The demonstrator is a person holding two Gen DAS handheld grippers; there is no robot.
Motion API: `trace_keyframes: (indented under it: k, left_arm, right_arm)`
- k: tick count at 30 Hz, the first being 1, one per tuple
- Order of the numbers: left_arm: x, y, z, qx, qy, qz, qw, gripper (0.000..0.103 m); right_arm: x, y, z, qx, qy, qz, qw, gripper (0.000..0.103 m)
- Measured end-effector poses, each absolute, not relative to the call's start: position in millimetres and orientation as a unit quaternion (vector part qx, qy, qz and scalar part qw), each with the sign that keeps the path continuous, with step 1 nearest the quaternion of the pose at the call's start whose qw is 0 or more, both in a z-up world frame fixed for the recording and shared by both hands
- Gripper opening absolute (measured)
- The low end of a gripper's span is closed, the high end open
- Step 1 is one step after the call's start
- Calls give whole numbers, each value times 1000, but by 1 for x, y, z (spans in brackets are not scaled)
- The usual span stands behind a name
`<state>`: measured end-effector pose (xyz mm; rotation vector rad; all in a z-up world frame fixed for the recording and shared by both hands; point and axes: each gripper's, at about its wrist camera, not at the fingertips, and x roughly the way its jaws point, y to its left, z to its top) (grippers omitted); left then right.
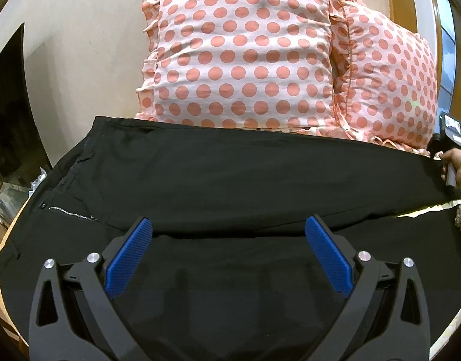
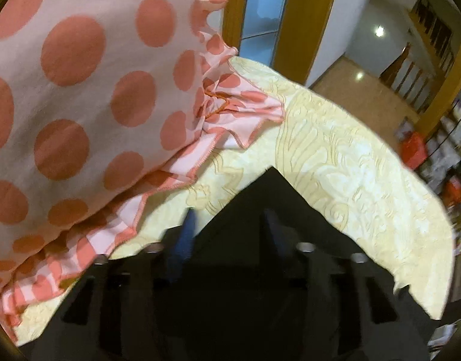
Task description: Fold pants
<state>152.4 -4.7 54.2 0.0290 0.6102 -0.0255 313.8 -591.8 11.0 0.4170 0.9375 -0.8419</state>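
Observation:
Black pants (image 1: 230, 177) lie flat across the bed, waistband and zipper at the left, one leg folded over the other. My left gripper (image 1: 228, 228) is open, its blue pads just above the near leg's fabric, holding nothing. In the right wrist view a corner of the black pants (image 2: 272, 192) lies between the fingers of my right gripper (image 2: 230, 222). The view is blurred and its fingers stand a little apart, so its grip is unclear. The right gripper and the hand holding it also show at the far right of the left wrist view (image 1: 450, 162), at the leg ends.
Two pink polka-dot pillows (image 1: 245, 57) stand right behind the pants. The bed has a cream patterned cover (image 2: 335, 156). A dark screen (image 1: 10, 105) and clutter are at the left. A doorway and wooden railing (image 2: 411, 69) lie beyond the bed.

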Motion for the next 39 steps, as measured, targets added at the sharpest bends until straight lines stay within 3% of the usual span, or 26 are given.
trace_keyframes:
  k: [1, 4, 10, 22, 26, 32, 38, 39]
  left_arm:
    - [152, -4, 54, 12, 300, -12, 954, 101]
    - [148, -2, 56, 3, 298, -12, 955, 101]
    - [138, 4, 57, 1, 299, -10, 954, 101]
    - [110, 10, 72, -8, 275, -3, 961, 101]
    - [103, 5, 75, -6, 270, -9, 963, 101]
    - [100, -4, 77, 1, 270, -15, 963, 101]
    - [96, -4, 79, 14, 262, -2, 965, 101]
    - [96, -2, 79, 13, 262, -2, 965, 101]
  right_arm:
    - [307, -594, 11, 201, 431, -383, 792, 27]
    - [284, -599, 12, 218, 414, -346, 813, 15]
    - [234, -592, 32, 259, 349, -306, 847, 5]
    - [68, -548, 79, 290, 196, -195, 916, 5]
    - [12, -531, 50, 316, 212, -180, 907, 5]
    - [4, -539, 21, 367, 247, -171, 880, 5]
    - [4, -547, 10, 413, 267, -169, 854, 9]
    - [5, -549, 8, 420, 273, -168, 849, 14]
